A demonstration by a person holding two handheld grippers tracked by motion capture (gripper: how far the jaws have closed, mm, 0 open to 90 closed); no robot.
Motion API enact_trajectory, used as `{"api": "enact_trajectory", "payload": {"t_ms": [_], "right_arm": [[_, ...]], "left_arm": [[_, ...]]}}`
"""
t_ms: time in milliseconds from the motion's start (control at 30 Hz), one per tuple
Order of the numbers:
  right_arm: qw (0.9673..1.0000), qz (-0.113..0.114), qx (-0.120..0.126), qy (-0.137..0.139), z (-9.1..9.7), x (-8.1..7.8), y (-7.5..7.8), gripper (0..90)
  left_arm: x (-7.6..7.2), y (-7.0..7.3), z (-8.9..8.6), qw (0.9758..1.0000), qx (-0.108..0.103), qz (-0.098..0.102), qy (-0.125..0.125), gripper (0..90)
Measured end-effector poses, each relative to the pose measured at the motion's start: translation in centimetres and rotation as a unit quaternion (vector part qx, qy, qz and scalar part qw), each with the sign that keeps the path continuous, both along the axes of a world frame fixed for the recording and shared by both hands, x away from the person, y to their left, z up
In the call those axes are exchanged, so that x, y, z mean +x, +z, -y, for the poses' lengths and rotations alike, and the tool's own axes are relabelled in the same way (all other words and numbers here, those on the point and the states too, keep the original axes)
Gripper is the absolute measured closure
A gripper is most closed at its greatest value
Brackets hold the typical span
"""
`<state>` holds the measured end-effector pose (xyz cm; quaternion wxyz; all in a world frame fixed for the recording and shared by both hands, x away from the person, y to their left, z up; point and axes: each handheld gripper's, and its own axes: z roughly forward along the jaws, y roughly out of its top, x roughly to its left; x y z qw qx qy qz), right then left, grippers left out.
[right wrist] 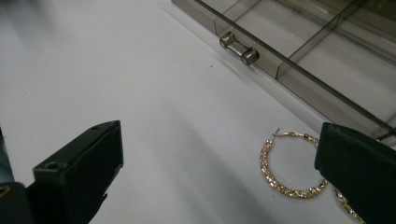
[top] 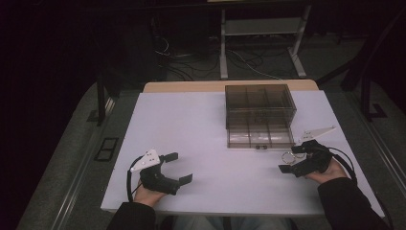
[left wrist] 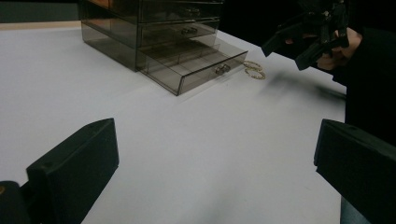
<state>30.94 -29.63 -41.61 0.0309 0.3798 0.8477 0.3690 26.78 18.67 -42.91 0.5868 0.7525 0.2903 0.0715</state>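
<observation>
Right, hoop earring [right wrist: 290, 165] is light, thin, likely slippery: pinch its rim. Right gripper [right wrist: 219, 172] and left gripper [left wrist: 215, 168] fingers spread, empty.

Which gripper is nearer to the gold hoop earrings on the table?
Right. The right gripper hovers open right beside the gold hoop earrings, in front of the organizer's open bottom drawer. The left gripper sits far across the table, open too.

High view looks down across the worktop [top: 201, 143]; both gripper views skim low, sharing the drawer organiser [left wrist: 159, 32] and hoop earrings [right wrist: 287, 163].
</observation>
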Motion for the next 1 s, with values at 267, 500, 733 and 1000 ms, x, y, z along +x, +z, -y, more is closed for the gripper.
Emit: {"api": "enact_trajectory", "payload": {"t_ms": [267,500,733,1000], "right_arm": [[0.9996,-0.002,-0.021,0.02,0.1,0.2,-1.0,14.2],[0.9995,0.002,-0.028,0.011,0.3,0.6,-1.3,18.7],[0.9991,0.004,-0.042,0.004,0.1,0.9,-1.7,33.5],[0.9983,0.008,-0.056,-0.013,0.2,1.0,-2.0,50.1]], "left_arm": [[0.0,0.0,-0.1,1.0,0.0,0.0,0.001,0.0],[0.0,0.0,0.0,1.0,0.0,0.0,0.0,0.0],[0.0,0.0,0.0,1.0,0.0,0.0,0.0,0.0],[0.0,0.0,0.0,1.0,0.0,0.0,-0.001,0.0]]}}
